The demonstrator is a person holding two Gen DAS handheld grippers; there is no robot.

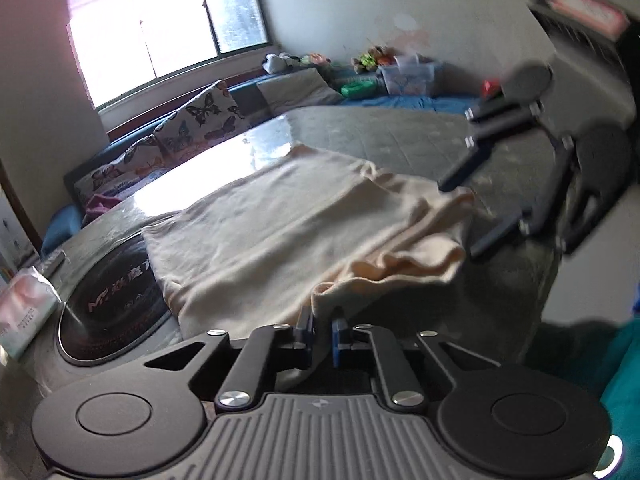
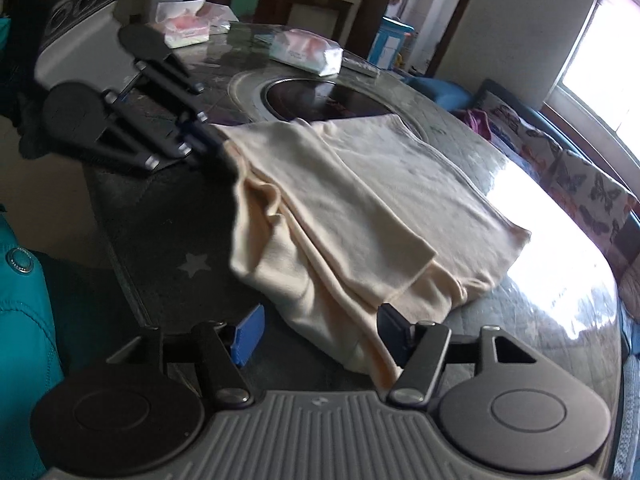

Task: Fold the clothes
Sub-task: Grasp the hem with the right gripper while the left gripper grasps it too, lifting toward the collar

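Note:
A cream garment [image 1: 280, 216] [image 2: 360, 192] lies partly folded on a dark round table [image 1: 380, 132] [image 2: 160, 216], its near edge bunched and hanging over the rim. My left gripper [image 1: 324, 330] [image 2: 218, 146] is shut on one corner of the garment, with cloth pinched between the blue pads. My right gripper [image 2: 320, 330] [image 1: 460, 216] stands open at the garment's other near corner. Loose cloth lies between its fingers close to the right pad [image 2: 392, 324], and the pads do not press on it.
A round black hob inset [image 2: 320, 96] [image 1: 108, 300] sits in the table's middle, partly under the garment. Tissue packs [image 2: 306, 50] [image 2: 186, 30] lie at the far side. A sofa with butterfly cushions [image 1: 192, 120] [image 2: 592, 188] runs along the window wall. A teal jacket [image 2: 20, 320] is close by.

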